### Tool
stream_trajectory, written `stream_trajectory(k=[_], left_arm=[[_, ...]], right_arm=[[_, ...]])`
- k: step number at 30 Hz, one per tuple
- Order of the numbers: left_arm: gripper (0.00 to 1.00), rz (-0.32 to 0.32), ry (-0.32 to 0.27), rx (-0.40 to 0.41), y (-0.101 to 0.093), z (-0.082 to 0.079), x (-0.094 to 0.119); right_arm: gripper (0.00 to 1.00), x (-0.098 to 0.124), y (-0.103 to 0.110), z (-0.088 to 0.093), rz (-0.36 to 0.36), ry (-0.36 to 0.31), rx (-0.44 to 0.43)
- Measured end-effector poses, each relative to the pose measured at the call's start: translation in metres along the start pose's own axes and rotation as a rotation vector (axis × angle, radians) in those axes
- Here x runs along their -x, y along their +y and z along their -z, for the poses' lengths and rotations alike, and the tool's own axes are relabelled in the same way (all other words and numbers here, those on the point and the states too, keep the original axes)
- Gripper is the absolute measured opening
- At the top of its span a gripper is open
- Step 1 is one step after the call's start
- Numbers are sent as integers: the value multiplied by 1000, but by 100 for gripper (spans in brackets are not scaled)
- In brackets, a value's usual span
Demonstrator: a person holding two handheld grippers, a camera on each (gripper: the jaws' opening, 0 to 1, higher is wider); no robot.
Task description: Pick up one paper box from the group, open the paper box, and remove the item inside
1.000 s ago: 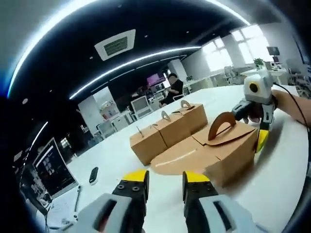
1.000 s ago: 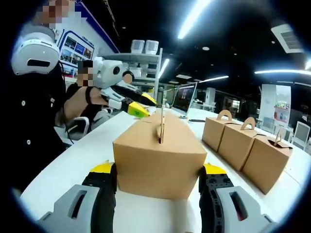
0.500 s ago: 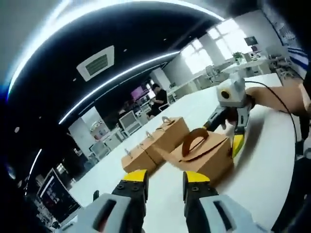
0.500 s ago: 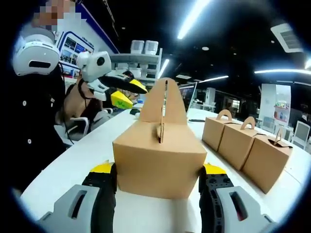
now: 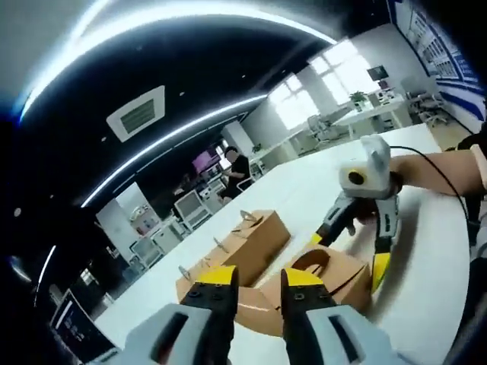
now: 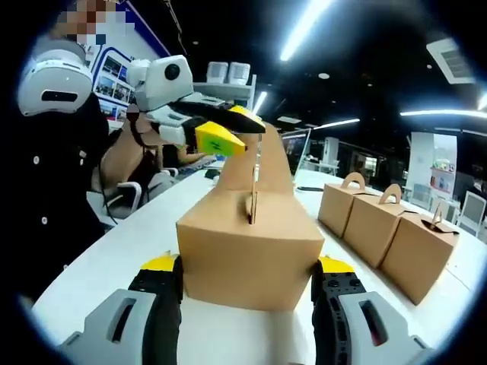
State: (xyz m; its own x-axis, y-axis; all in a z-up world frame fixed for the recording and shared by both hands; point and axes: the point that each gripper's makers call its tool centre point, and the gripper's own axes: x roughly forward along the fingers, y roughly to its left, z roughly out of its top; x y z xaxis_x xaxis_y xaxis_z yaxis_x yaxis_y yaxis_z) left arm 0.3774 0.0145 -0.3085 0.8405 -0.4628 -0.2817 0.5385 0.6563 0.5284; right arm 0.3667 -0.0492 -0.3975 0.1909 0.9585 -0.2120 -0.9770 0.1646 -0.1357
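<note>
Between the right tongs (image 6: 247, 283), clamped on both side walls: the paper box (image 6: 249, 247), sitting on the white counter (image 6: 114, 262). Top flap (image 6: 257, 163) standing upright straight ahead of those tongs, handle slot edge-on.

Just above and beyond that, left tongs (image 6: 232, 129) coming in from the left, yellow tips right at the flap's top edge. Can't tell if actually pinching it or just alongside. From the left gripper view, jaws sit close together with a narrow gap, nothing clearly between them, box and its curved handle (image 5: 316, 262) just past the tips.

Handling guess: thin cardboard, light, probably near-empty weight, so easy to crush with a hard squeeze on the walls. Best to grab low on the sides where the folds stiffen it. Flap looks floppy, better taken by the edge near the handle cutout. Surface matte, not slippery.

Further off to the right of the right tongs: three more boxes (image 6: 377, 220) in a row, handles up, well apart from the held one. Beyond those, laptop (image 6: 289, 156) and office desks.
</note>
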Motion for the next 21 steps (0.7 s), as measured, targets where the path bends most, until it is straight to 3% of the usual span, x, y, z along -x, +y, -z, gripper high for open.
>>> stream_trajectory(k=[10,15,21], left_arm=[[18,-70,71,28,15,36,-7],[18,-53,98,95,13,55,-11],[18,-33,101,171,10,66,-12]], right_arm=[[68,0,1,0,-1,-2,-3],[68,0,0,0,-2,-1,-6],[67,1,0,2,-4,1,-12]])
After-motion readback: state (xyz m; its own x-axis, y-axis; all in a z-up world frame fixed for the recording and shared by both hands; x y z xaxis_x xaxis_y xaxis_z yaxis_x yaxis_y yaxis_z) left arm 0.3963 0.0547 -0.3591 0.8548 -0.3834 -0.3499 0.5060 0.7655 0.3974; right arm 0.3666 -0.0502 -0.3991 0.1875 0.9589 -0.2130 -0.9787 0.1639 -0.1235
